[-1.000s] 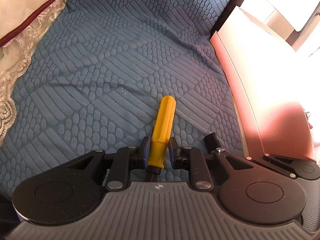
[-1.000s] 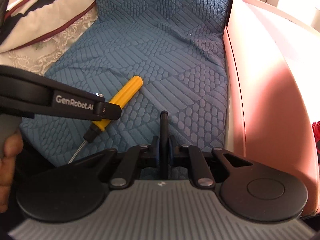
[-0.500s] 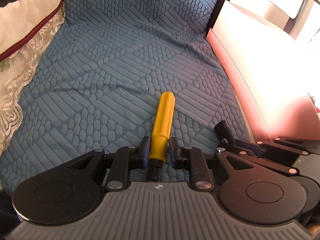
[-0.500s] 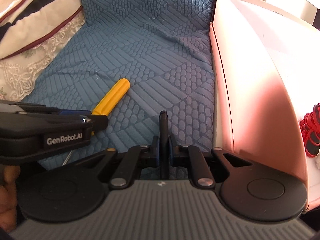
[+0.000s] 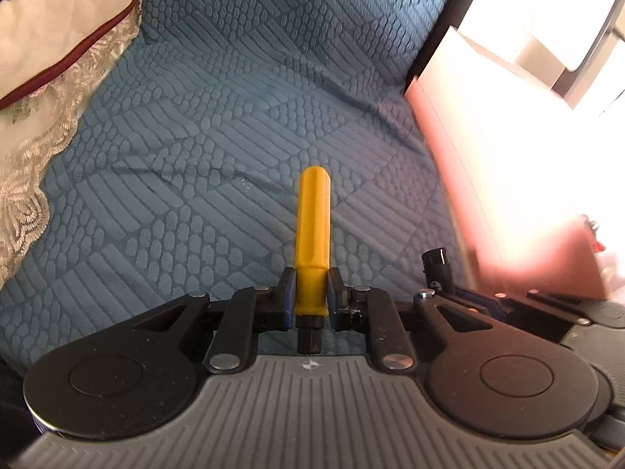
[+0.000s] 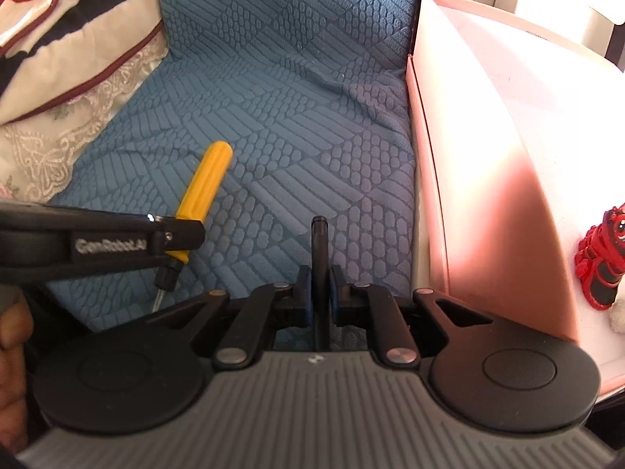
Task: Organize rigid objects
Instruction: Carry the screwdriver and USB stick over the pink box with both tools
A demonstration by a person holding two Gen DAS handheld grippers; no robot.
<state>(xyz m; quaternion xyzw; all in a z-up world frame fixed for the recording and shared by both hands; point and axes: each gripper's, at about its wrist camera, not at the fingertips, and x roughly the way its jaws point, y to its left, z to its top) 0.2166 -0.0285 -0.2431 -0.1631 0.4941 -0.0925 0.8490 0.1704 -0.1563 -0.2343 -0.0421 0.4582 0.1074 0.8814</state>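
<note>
While the left hand-held gripper [image 5: 311, 297] clamps one yellow-handled screwdriver [image 5: 312, 230] near its collar, handle pointing forward over the blue textured sofa cover [image 5: 218, 125], the right hand-held gripper [image 6: 319, 293] pinches one slim black pen-like rod [image 6: 319, 258] — its exact kind is unclear. One pink box [image 6: 488, 164] stands just right of both, holding a red-and-black figure [image 6: 599, 262]; one lace-edged cushion [image 6: 58, 70] lies left — well apart.

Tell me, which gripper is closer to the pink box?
Right. The right gripper, shut on a thin black pen-like stick, sits just beside the pink box. The left gripper, holding the yellow screwdriver, is farther out over the blue cushion.
</note>
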